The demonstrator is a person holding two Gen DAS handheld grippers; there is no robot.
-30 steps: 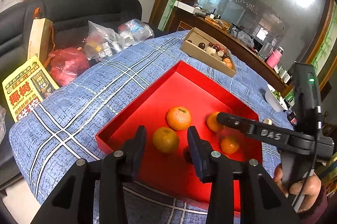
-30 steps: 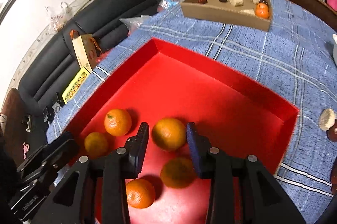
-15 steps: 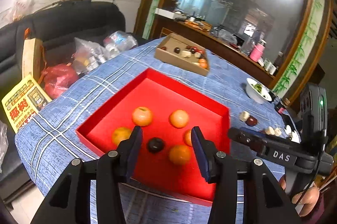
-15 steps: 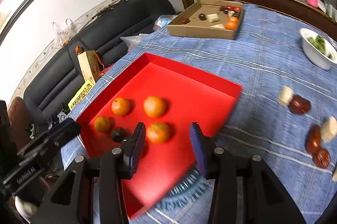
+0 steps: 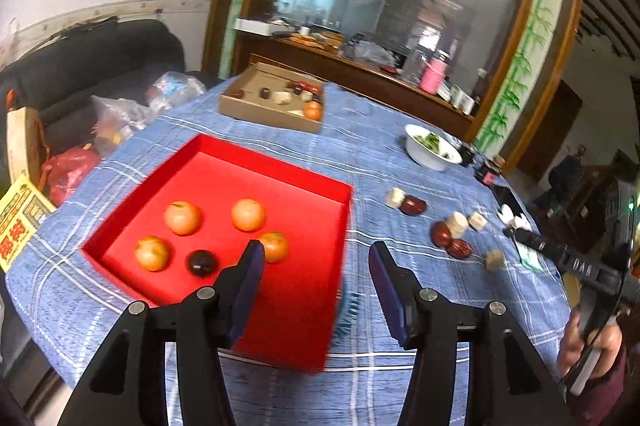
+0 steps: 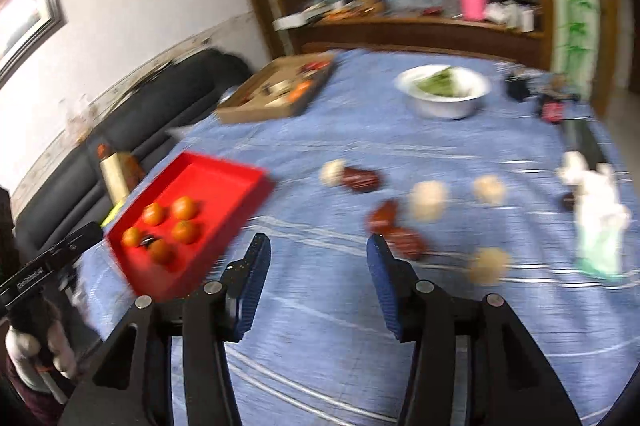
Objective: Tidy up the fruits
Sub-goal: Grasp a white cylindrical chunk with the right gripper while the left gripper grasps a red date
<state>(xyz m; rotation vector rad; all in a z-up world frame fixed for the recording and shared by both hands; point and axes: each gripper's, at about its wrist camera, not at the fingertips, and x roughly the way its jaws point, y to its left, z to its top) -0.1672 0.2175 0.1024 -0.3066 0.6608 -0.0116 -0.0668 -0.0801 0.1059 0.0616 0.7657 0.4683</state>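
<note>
Dates [image 6: 404, 241] lie loose on the blue plaid surface [image 6: 320, 326], just past the right gripper [image 6: 316, 266], a bit right of its wide-spread, empty jaws. Red tray [image 5: 280, 306] with tangerines [image 5: 248, 214] sits left. Left gripper [image 5: 316, 286], also spread and empty, hangs over the tray's near right edge, so the right one's closer.

Black fingers [image 5: 252, 278], blue pads, silver screws
</note>
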